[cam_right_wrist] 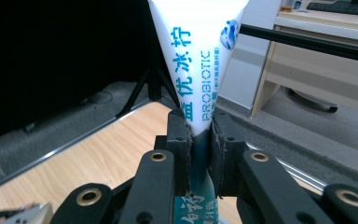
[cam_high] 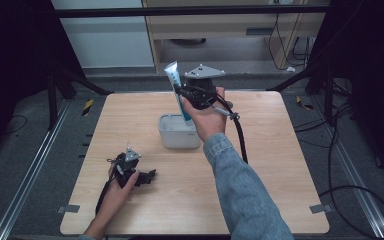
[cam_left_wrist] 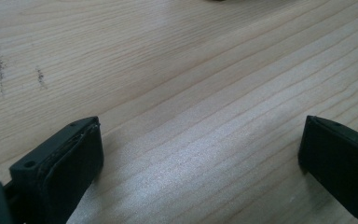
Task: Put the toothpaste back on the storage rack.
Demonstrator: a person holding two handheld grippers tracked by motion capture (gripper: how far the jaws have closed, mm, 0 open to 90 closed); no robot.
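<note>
A white and teal toothpaste tube stands upright, flat end up, above the white cup in the middle of the table. My right gripper is shut on the tube's middle; in the right gripper view the tube rises between the two black pads, squeezed thin there. My left gripper rests low on the table at the front left, held by a hand. Its jaws stand wide open over bare wood, nothing between them.
The light wooden table has room on its right half and front. Dark tripod legs and cables lie on the floor around it. A black bar and pale furniture stand beyond the far edge.
</note>
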